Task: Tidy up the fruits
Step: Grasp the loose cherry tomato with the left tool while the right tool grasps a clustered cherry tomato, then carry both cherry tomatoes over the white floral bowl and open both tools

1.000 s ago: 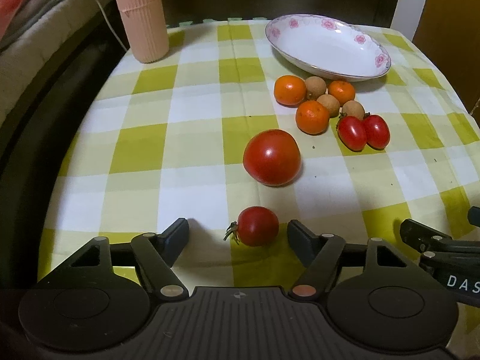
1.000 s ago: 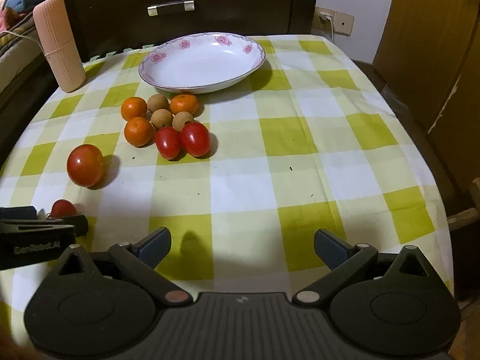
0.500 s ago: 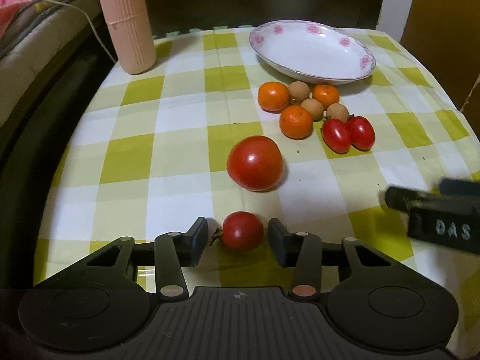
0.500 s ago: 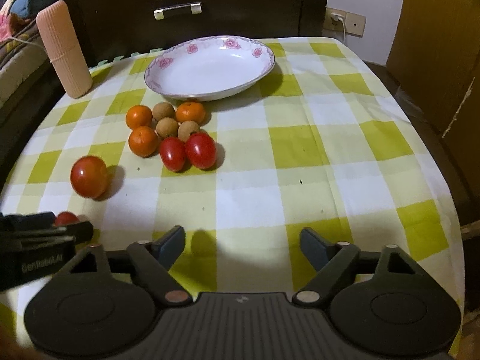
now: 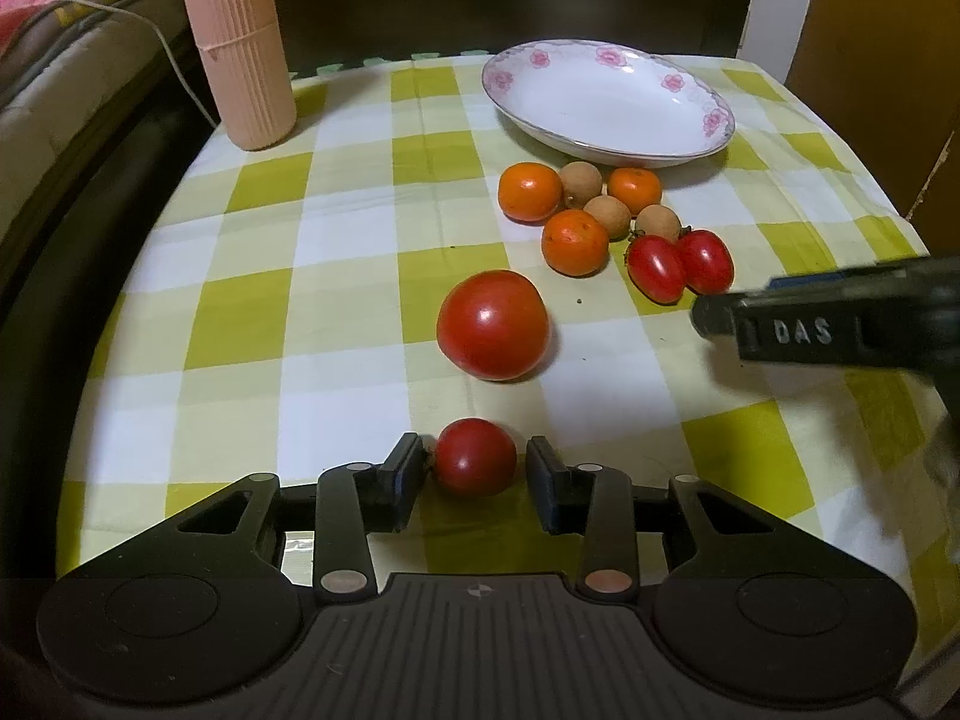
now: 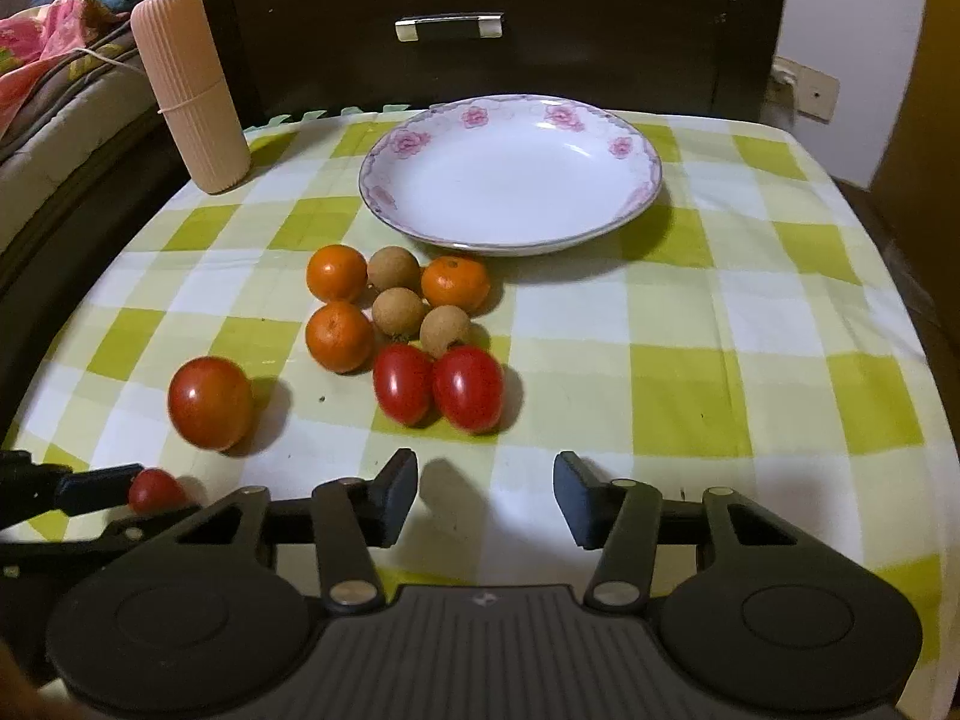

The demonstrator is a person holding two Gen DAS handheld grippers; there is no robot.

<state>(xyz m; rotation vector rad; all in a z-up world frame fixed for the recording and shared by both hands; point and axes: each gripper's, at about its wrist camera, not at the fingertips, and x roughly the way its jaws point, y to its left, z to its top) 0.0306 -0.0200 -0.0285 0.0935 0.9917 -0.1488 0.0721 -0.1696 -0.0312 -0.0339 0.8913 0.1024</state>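
Your left hand-held gripper (image 5: 474,468) is closing around a small red tomato (image 5: 475,463) on the checked desk (image 5: 300,312); the left pad touches it, the right pad stands just clear. Your right hand-held gripper (image 6: 485,489) is closing on nothing, just short of two plum tomatoes (image 6: 441,393). Beyond them, oranges and longans sit beside an empty flowered plate (image 6: 636,147)

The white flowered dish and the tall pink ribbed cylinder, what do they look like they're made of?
The white flowered dish looks like glazed ceramic or porcelain: glossy highlights, printed pink roses, a thin painted rim. The tall pink ribbed cylinder looks like matte plastic or silicone: even colour, moulded ridges, no shine. Which of the two is unclear.
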